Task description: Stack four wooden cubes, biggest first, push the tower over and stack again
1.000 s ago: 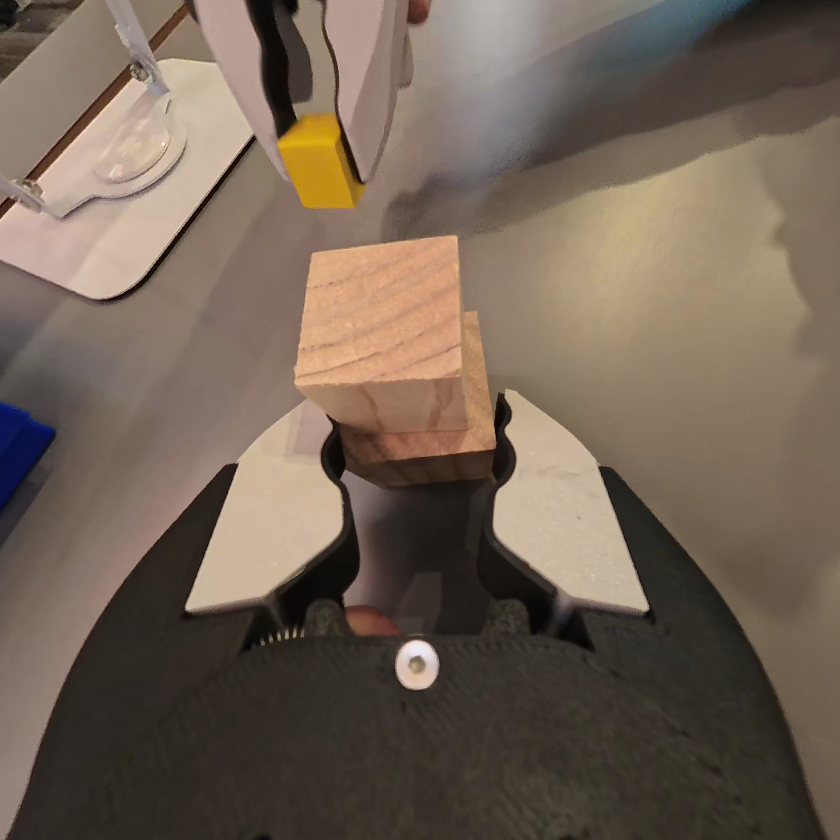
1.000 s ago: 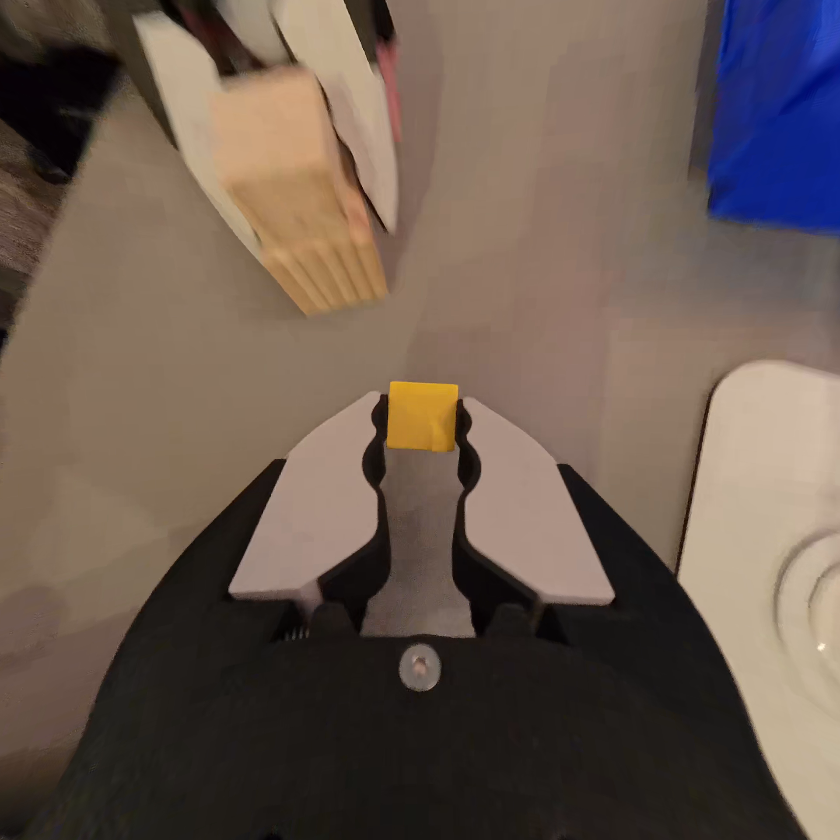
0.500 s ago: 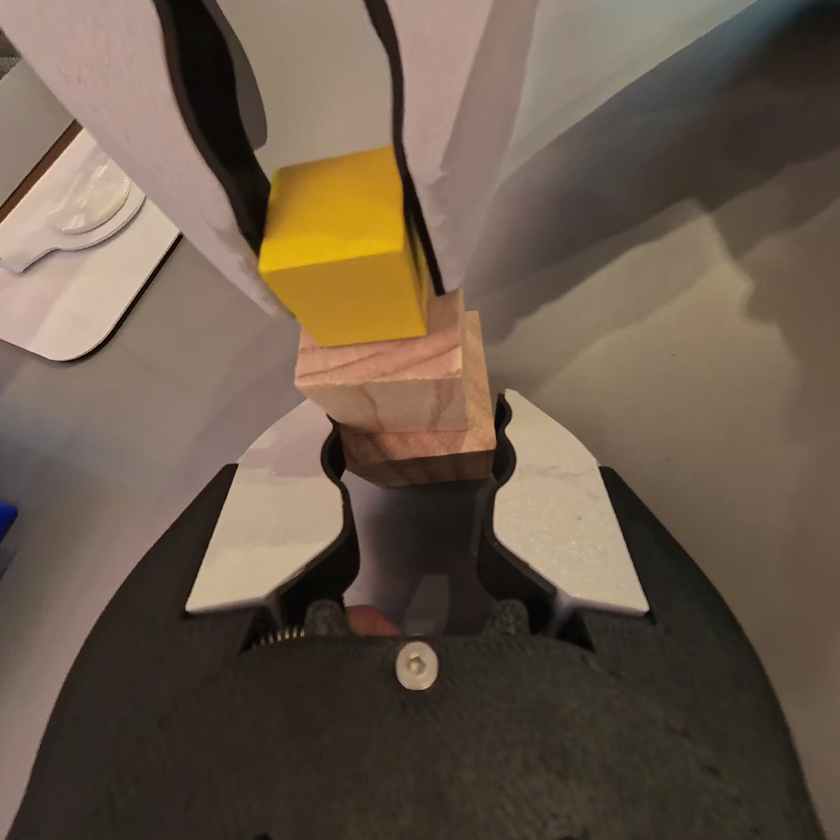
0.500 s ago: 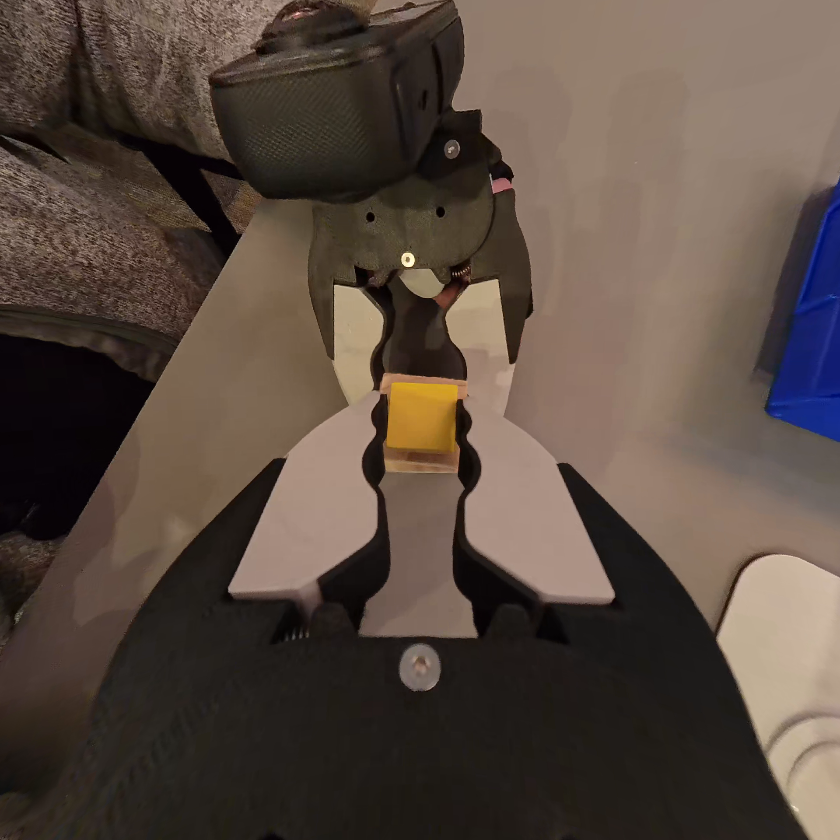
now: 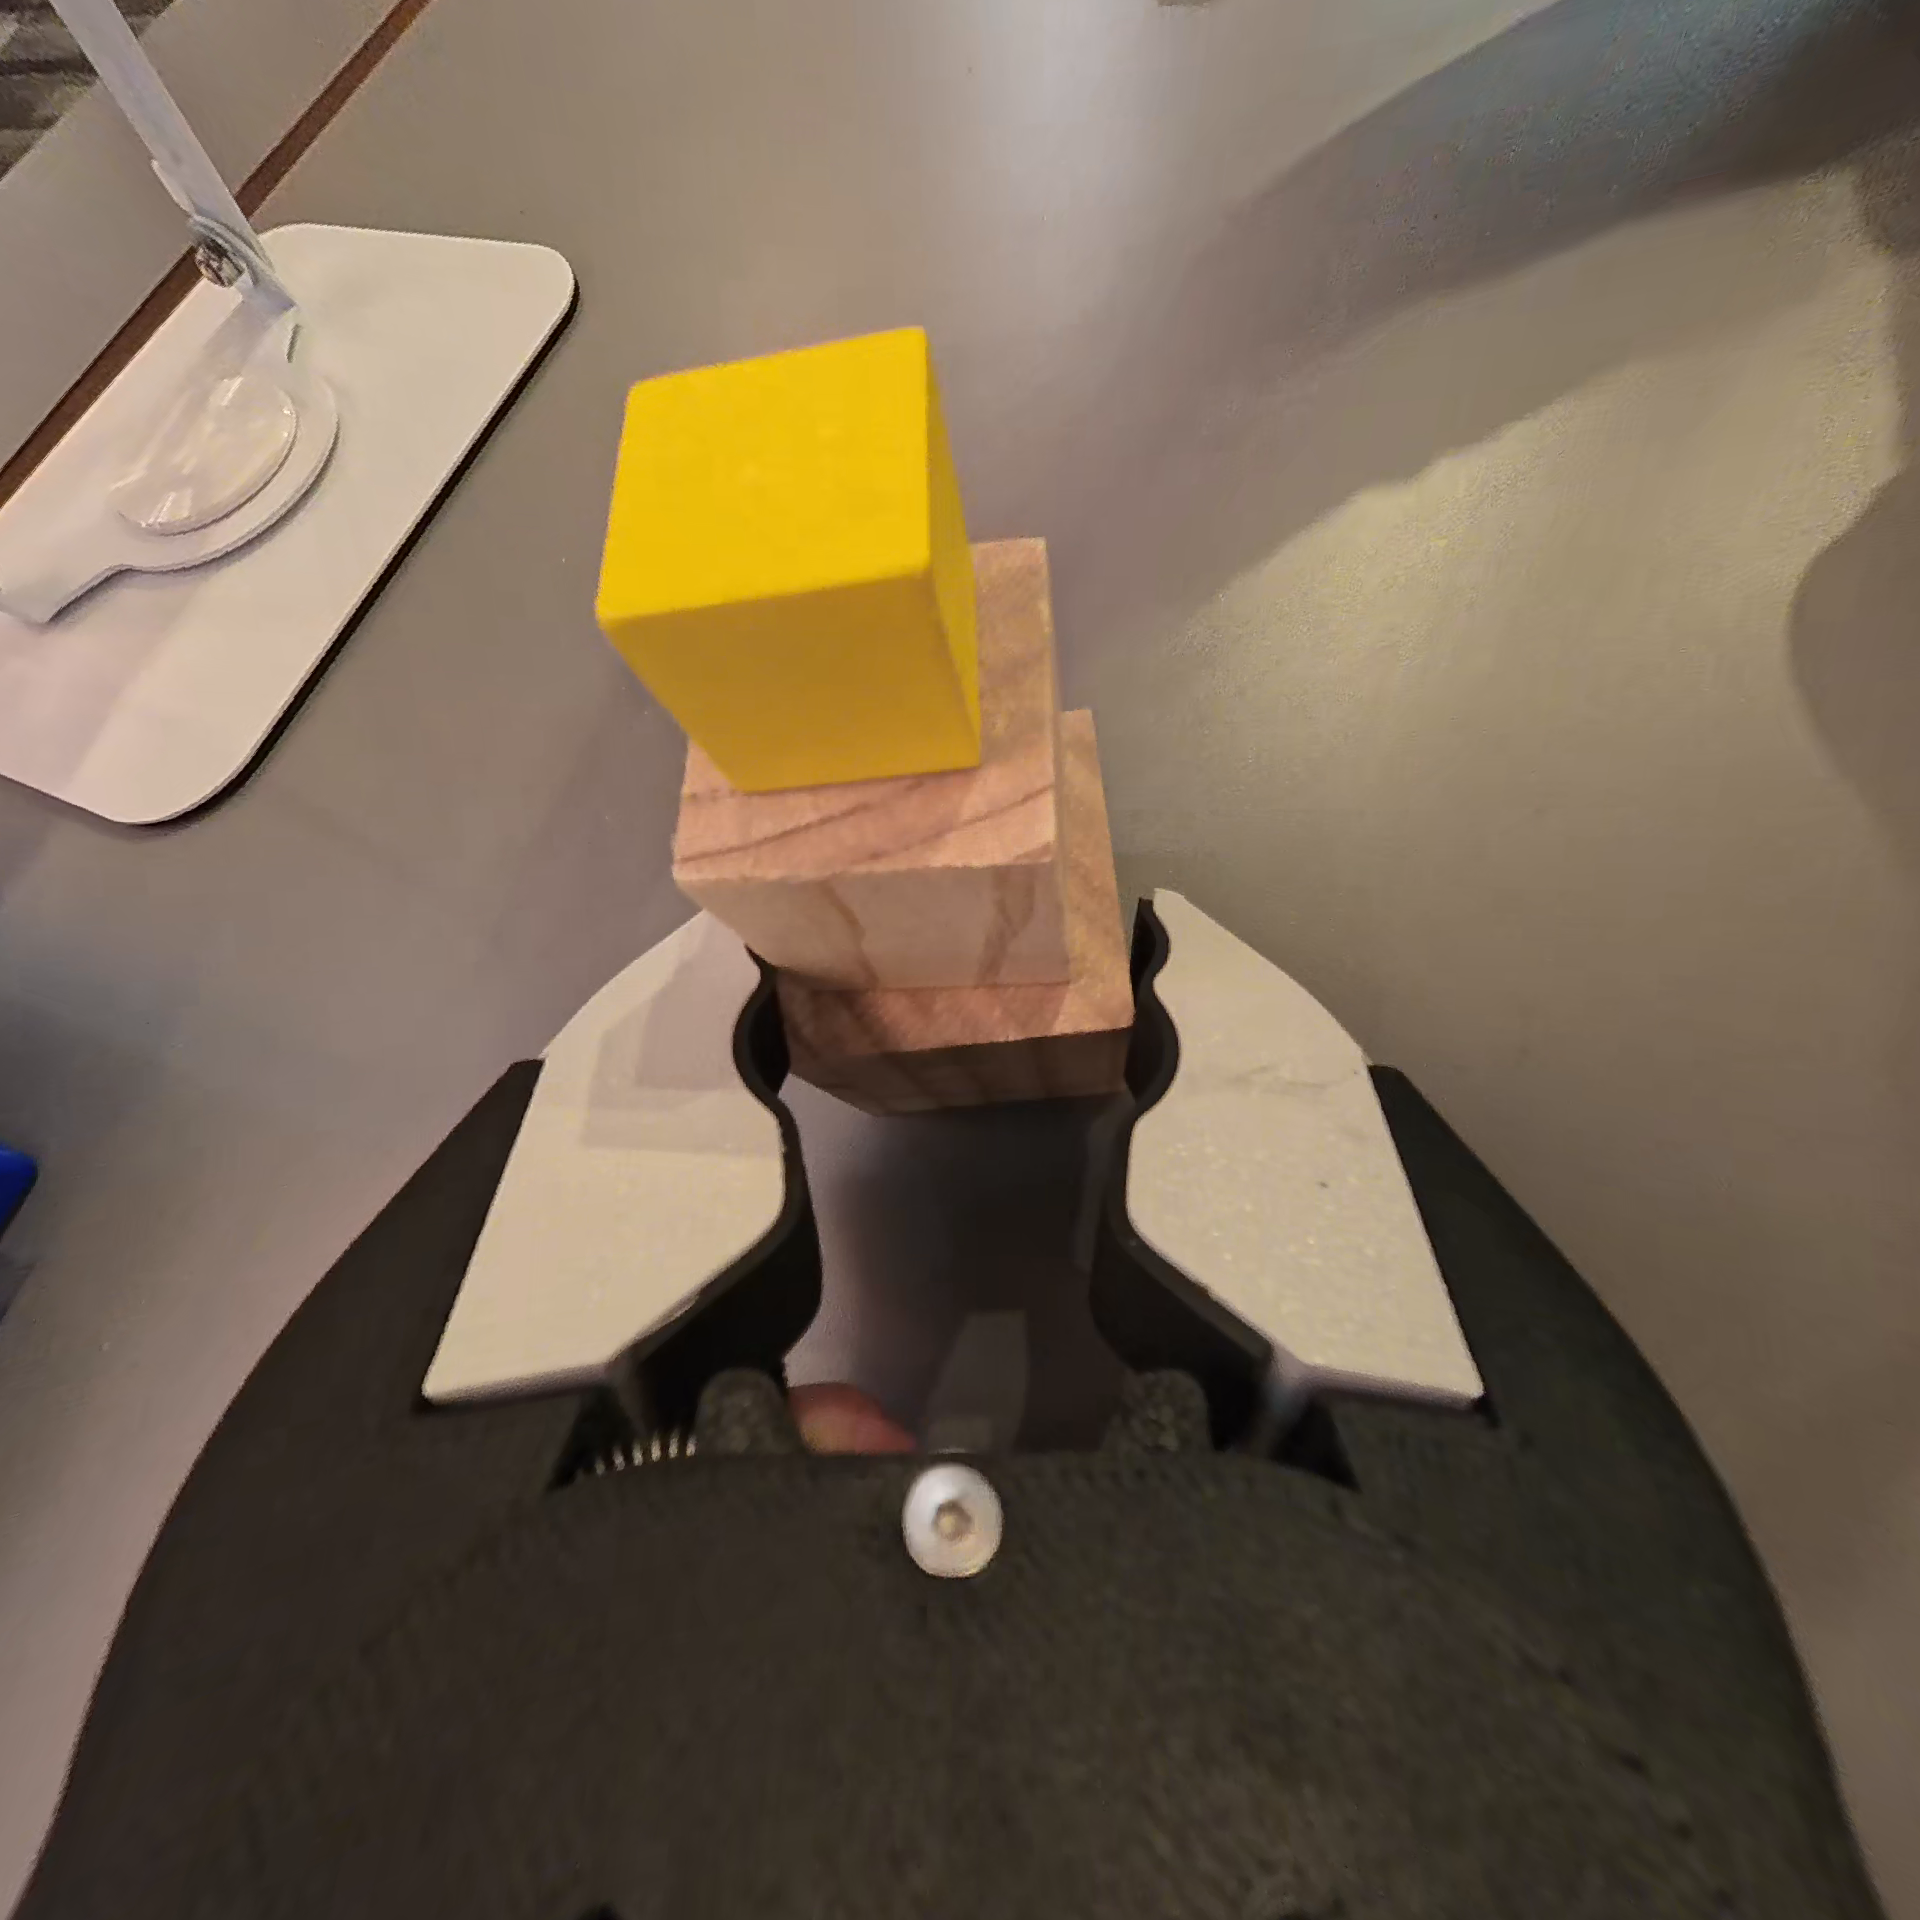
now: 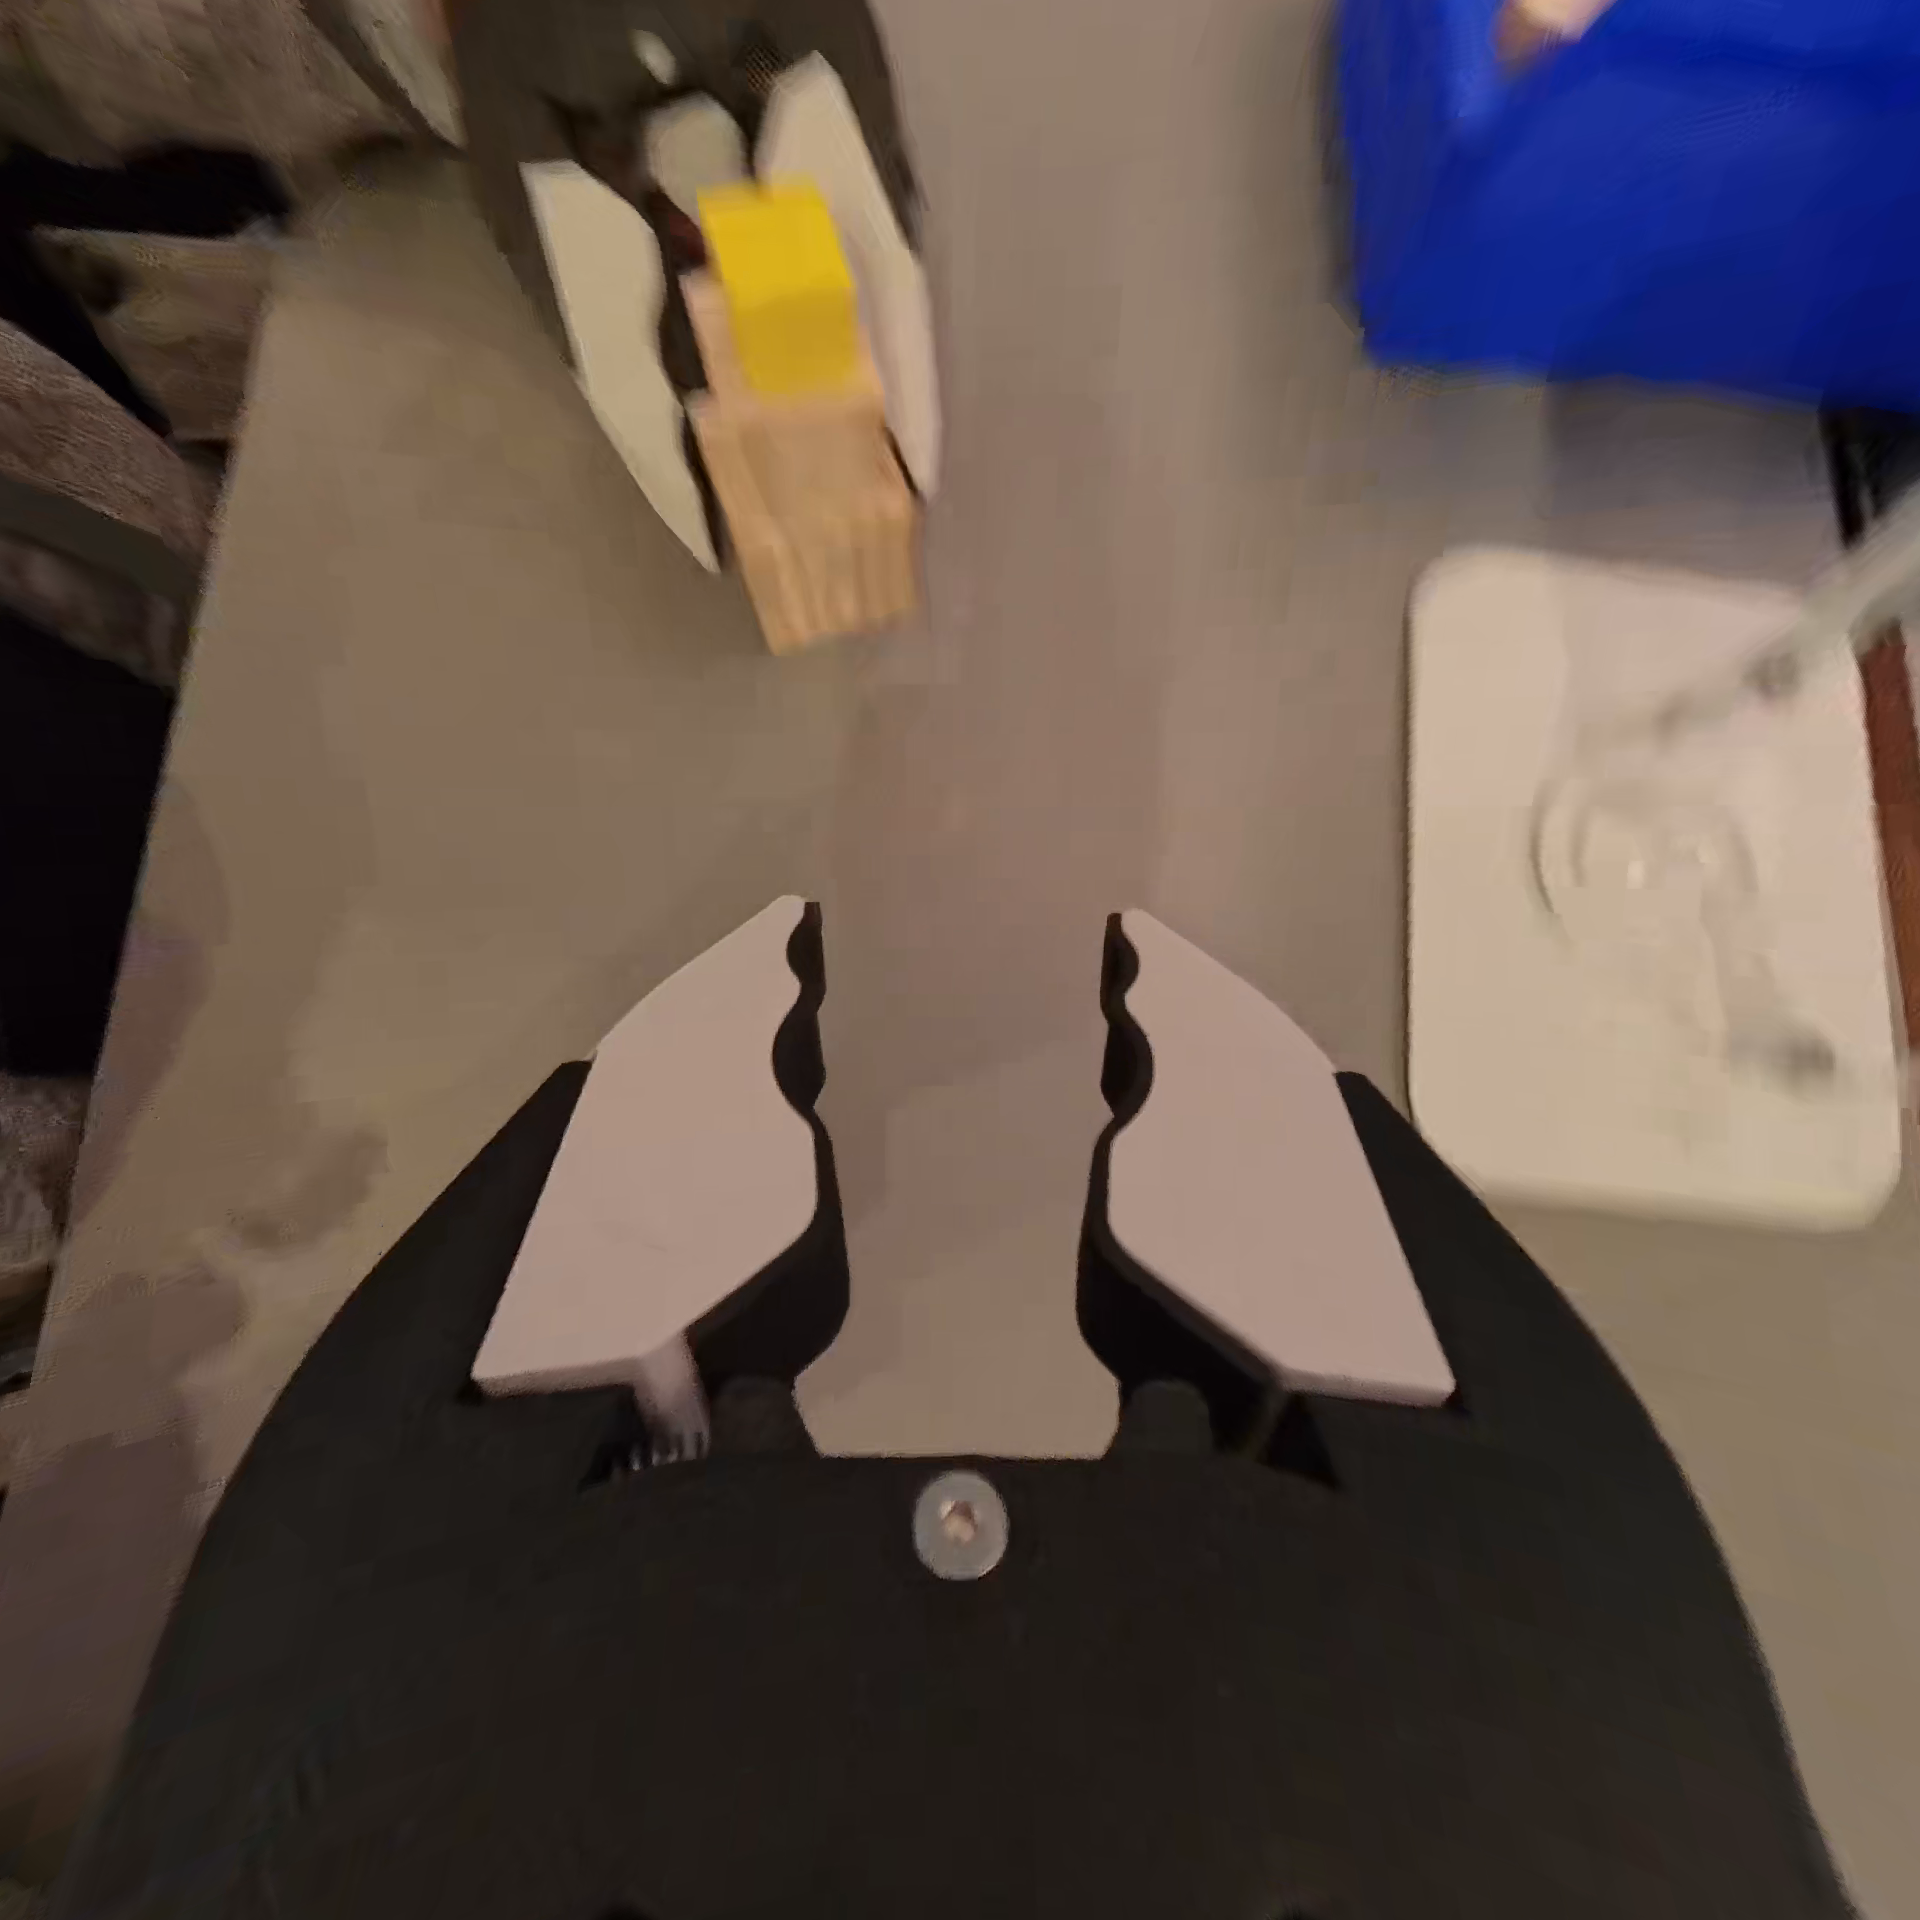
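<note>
A tower stands on the grey table. A yellow cube sits on top of a light wooden cube, which sits on a darker wooden cube. My left gripper is shut on the darker lower cube, one finger on each side. Anything below that cube is hidden. My right gripper is open and empty, well back from the tower. In the blurred right wrist view the yellow cube tops the wooden cubes between the left gripper's fingers.
A white stand base with a clear disc lies left of the tower; it also shows in the right wrist view. A blue bin stands at the back. A person's grey sleeve is beyond the table edge.
My right gripper set the yellow cube on top of the tower, opened, and pulled back away from it. My left gripper has held the lower cube still throughout.
</note>
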A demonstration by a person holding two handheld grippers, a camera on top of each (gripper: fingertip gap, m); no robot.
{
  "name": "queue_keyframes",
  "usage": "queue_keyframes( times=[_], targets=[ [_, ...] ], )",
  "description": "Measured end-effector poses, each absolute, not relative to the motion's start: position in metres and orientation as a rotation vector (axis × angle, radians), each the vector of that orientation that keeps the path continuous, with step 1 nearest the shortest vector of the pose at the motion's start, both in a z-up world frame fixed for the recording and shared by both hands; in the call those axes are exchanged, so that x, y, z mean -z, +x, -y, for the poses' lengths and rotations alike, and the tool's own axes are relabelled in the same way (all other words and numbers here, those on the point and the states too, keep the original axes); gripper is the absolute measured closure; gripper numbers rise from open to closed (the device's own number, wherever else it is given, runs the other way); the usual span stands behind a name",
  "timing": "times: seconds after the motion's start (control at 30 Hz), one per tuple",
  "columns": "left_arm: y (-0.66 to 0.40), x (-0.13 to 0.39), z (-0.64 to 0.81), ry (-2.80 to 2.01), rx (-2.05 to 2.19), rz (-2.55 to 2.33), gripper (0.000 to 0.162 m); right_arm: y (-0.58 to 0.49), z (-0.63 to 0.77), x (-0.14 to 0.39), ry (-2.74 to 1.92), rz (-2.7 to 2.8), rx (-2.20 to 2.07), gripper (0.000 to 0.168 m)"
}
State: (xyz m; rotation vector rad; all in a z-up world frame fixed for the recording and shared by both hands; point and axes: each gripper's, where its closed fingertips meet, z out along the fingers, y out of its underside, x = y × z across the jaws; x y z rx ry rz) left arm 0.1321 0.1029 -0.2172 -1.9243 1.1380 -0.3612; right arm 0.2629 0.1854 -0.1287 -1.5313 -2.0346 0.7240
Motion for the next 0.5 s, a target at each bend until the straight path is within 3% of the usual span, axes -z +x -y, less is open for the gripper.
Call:
queue_keyframes(
  times=[0.23,0.4,0.5],
  targets=[
    [0.132,0.217,-0.103,-1.925,0.362,-1.138,0.099,0.42,-0.242,0.179,-1.916,1.75,-0.526,0.12],
    [0.132,0.217,-0.103,-1.926,0.363,-1.137,0.099,0.467,-0.247,0.213,-2.003,1.776,-0.502,0.118],
    [0.133,0.217,-0.103,-1.927,0.362,-1.135,0.099,0.471,-0.242,0.228,-2.013,1.846,-0.561,0.13]
  ],
)
